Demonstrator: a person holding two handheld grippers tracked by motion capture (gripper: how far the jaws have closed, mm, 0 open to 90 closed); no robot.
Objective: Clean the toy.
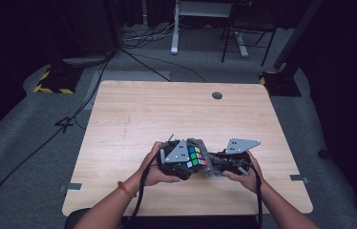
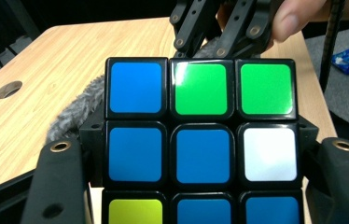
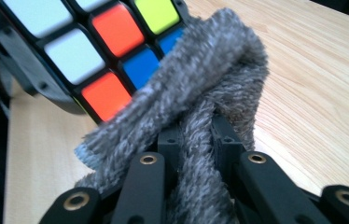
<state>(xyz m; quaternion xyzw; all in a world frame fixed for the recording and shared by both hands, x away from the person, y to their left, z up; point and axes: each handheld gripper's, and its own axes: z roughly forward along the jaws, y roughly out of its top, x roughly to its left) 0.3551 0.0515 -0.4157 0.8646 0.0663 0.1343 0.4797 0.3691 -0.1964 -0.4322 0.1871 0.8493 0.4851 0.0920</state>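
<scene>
We see L gripper [image 2: 200, 186] clamped on a cube [image 2: 200, 140], rigid & slick; R gripper [image 3: 196, 140] pinches a soft grey cloth [image 3: 200, 88] w/ its fold against the cube.

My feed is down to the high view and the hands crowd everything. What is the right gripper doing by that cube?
Observer: The right gripper is shut on a grey cloth, pinched between its jaws.
Operator: Is the cloth touching the cube?
Observer: Yes, it lies against the cube, over a blue sticker.
Operator: And the left gripper?
Observer: The left gripper clamps the cube from both sides; the face toward its camera is mostly blue.
</scene>
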